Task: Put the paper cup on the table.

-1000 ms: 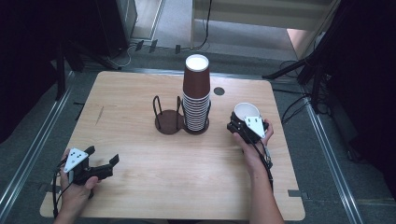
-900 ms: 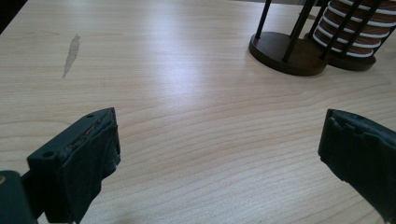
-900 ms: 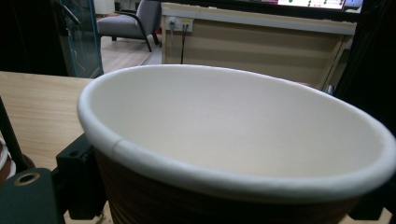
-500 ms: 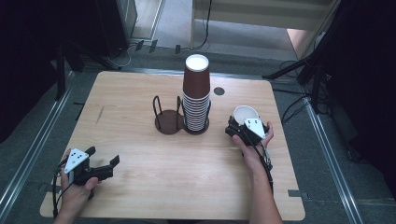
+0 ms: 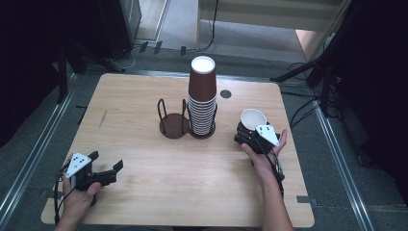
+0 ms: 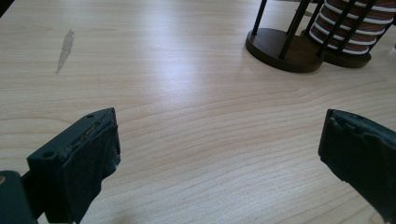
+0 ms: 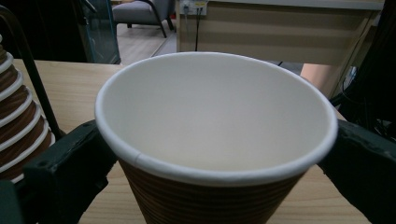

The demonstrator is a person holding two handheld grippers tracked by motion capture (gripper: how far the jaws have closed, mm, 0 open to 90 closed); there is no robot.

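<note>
The wooden bench [image 5: 144,120] takes up the middle of the high view, and nothing on it has shifted since the earlier frames: the tall stack of brown paper cups [image 5: 202,98] stands just above centre in one ring of the dark wire cup holder [image 5: 174,120], whose other ring is empty. The change is at centre right, where the right claw [image 5: 246,132] has just been opening; a second ago its jaws looked drawn in on the single paper cup [image 5: 253,119], and now they stand at their widest with the cup upright between them on the bench. The right gripper view brings this close: the cup [image 7: 215,135] sits between the two black jaws, its white inside and rolled rim plain, the jaws flanking its sides just below the rim; whether the pads press it I cannot tell for sure. The stack's ribbed edge [image 7: 18,126] shows at the far left there. The left claw [image 5: 107,169], at lower left of the high view, has kept its place, open and empty. The left gripper view adds a grey smudge [image 6: 65,46] on the wood at upper left and the holder's base [image 6: 285,49] at upper right.
</note>
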